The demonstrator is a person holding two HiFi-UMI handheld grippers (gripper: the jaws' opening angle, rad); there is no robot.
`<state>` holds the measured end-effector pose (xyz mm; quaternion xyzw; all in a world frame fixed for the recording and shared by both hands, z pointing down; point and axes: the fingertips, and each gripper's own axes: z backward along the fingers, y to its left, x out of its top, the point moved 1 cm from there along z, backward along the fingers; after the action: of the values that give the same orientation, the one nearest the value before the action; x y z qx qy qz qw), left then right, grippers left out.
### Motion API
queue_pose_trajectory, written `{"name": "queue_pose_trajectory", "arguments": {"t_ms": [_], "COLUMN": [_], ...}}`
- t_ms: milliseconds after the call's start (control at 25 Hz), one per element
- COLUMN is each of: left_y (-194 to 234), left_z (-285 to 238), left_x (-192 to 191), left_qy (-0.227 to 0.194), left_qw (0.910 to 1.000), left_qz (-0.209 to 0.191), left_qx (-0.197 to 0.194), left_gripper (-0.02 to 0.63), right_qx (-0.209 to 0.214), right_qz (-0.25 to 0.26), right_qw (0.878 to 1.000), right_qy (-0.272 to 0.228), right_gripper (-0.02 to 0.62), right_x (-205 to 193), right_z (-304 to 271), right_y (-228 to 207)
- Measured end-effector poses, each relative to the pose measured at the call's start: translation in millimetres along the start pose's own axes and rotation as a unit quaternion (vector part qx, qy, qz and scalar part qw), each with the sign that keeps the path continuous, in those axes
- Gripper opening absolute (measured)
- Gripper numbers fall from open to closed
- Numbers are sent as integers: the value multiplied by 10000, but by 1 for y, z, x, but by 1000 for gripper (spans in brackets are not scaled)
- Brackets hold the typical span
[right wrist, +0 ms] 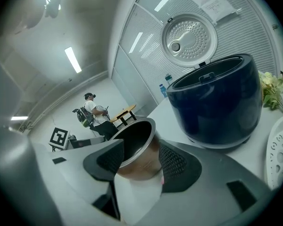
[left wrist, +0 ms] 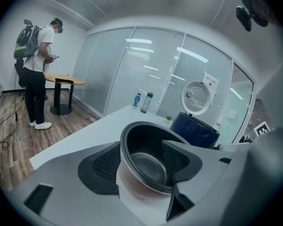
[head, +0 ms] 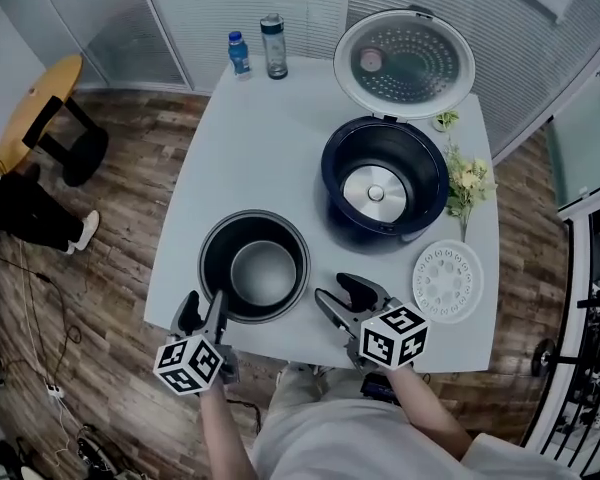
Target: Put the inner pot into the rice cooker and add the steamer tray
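The dark inner pot (head: 254, 266) stands upright on the white table (head: 250, 148), near its front edge. My left gripper (head: 203, 311) is open at the pot's front-left rim. My right gripper (head: 341, 292) is open just off the pot's right side. In the left gripper view the pot (left wrist: 148, 157) fills the gap between the spread jaws of the left gripper (left wrist: 144, 164). The right gripper (right wrist: 139, 166) shows the pot (right wrist: 134, 142) the same way. The navy rice cooker (head: 385, 175) stands empty with its lid (head: 404, 58) raised. The white steamer tray (head: 448, 280) lies flat to the right.
Two bottles (head: 257, 50) stand at the table's far edge. A sprig of flowers (head: 467, 180) lies right of the cooker. A person (left wrist: 35, 79) stands by a round wooden table (head: 38, 108) to the left. Glass walls close off the back.
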<state>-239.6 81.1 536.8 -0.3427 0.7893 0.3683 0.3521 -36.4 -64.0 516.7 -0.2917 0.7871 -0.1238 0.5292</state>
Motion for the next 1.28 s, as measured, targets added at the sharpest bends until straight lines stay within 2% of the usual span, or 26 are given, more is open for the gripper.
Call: {"name": "queue_pose_trajectory", "arguments": {"t_ms": [400, 520, 680, 1000, 1280], "left_y": [24, 29, 33, 31, 29], "left_z": [-25, -34, -48, -65, -72], "left_x": [8, 9, 10, 10, 11], "left_qy": [247, 338, 437, 594, 673], "left_qw": [9990, 9978, 9952, 9905, 9885], "left_qz": [74, 11, -99, -112, -341], "left_qx": [-361, -578, -870, -1239, -1308], "left_gripper": [285, 282, 241, 214, 173], "right_qx": [-300, -456, -673, -1067, -1276], "right_qz": [-203, -282, -348, -373, -436], "right_qw": [9993, 9985, 9971, 9935, 9908], "right_qy": [114, 134, 103, 124, 108], "right_gripper": [241, 241, 235, 222, 190], "right_x": [2, -3, -7, -11, -12], "right_z": [-39, -47, -57, -70, -76], "right_y": [6, 5, 1, -3, -8]}}
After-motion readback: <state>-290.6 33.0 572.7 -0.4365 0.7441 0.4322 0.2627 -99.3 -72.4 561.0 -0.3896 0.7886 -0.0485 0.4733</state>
